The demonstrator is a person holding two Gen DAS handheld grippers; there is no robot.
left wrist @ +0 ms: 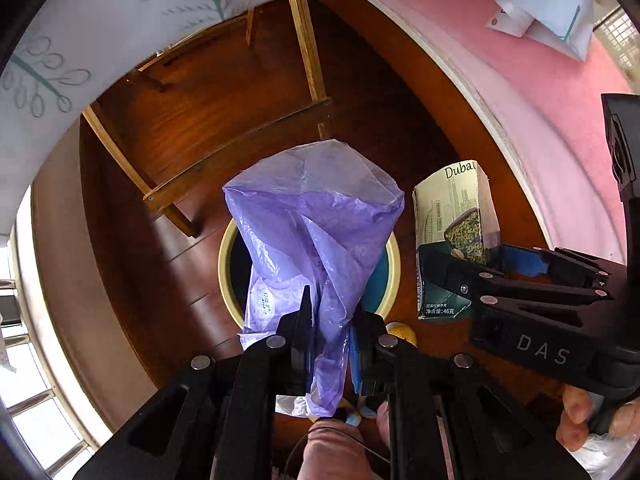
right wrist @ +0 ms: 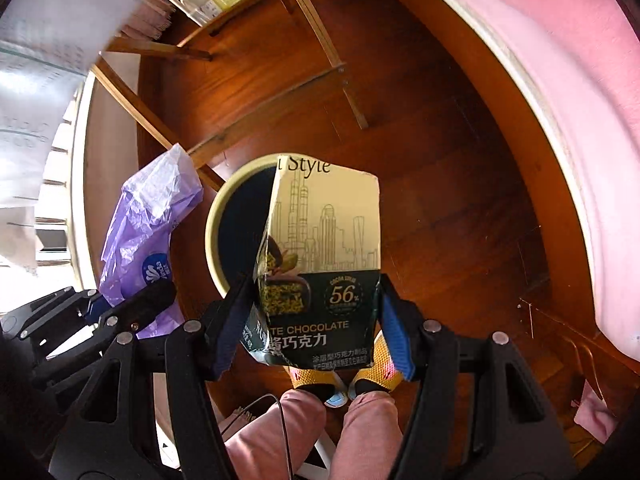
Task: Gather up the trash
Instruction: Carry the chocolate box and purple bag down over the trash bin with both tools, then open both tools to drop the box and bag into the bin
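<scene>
My left gripper [left wrist: 330, 344] is shut on a crumpled purple plastic wrapper [left wrist: 312, 232], which hangs right over a round bin with a cream rim [left wrist: 223, 276] on the floor. In the right wrist view the same wrapper [right wrist: 148, 220] shows at the left, beside the bin [right wrist: 212, 220]. My right gripper [right wrist: 316, 320] is shut on a torn chocolate box [right wrist: 324, 240], cream above with a skyline drawing and dark green below. The box hangs over the bin's right part. From the left wrist, the box [left wrist: 456, 216] and right gripper [left wrist: 500, 264] sit to the wrapper's right.
The floor is dark red wood [right wrist: 440, 160]. A wooden frame with slats [left wrist: 200, 168] stands behind the bin. A pink cover [left wrist: 540, 92] curves along the right, a patterned white cloth [left wrist: 120, 12] along the top left. The person's pink trousers [right wrist: 280, 432] and yellow shoes [right wrist: 384, 368] are below the grippers.
</scene>
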